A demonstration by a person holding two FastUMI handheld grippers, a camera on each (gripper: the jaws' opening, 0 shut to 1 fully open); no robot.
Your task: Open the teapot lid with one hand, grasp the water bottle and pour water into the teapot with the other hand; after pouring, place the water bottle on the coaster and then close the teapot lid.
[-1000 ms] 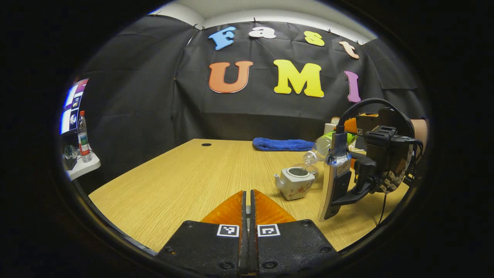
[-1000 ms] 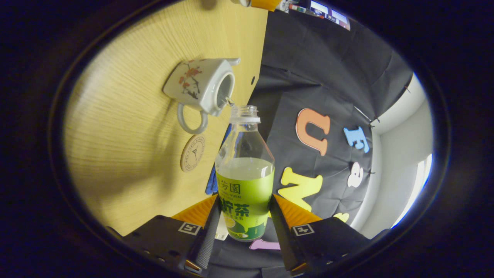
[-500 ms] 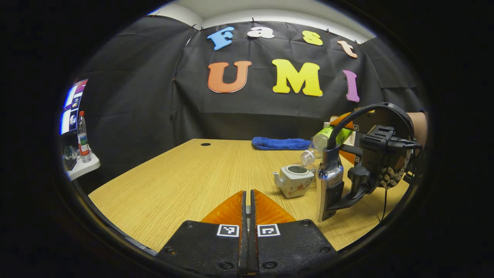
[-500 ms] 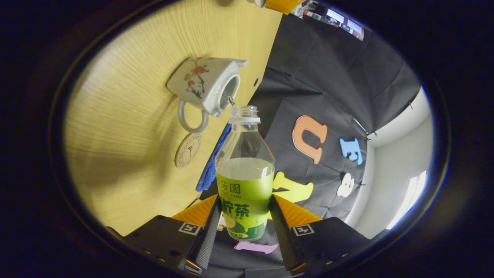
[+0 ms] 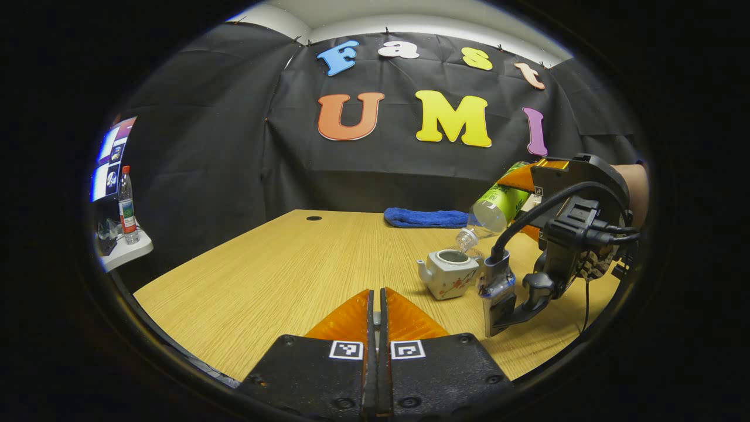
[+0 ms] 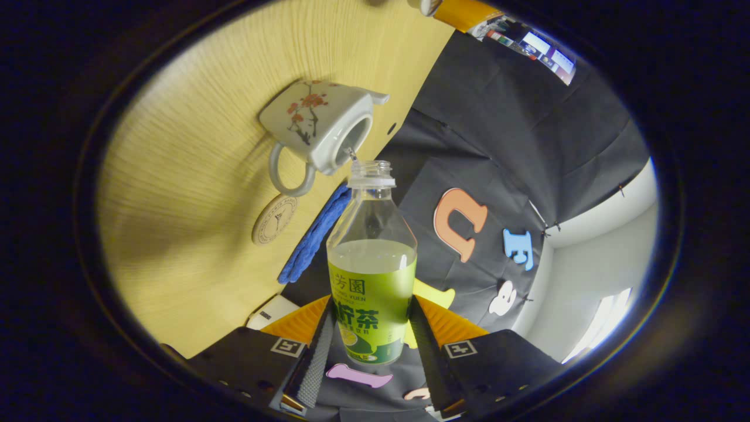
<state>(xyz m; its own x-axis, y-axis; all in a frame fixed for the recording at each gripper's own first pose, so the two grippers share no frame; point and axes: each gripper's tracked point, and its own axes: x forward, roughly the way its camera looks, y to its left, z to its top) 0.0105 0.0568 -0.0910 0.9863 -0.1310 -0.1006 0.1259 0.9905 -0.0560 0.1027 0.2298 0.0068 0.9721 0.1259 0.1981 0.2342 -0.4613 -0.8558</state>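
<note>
the left gripper (image 5: 375,316) hangs over the near edge of the table (image 5: 281,275), its fingers pressed together with only a thin slit between them; whether the lid sits in there cannot be told. beyond it stands the teapot (image 5: 449,281), lid off, spout turned away from the right gripper (image 6: 368,328). that gripper clamps both fingers on the labelled belly of the water bottle (image 6: 371,275), tipped with its open mouth just above the teapot's opening. the coaster (image 6: 274,219) lies flat just past the teapot's handle, and a blue cloth (image 5: 425,218) lies farther back.
</note>
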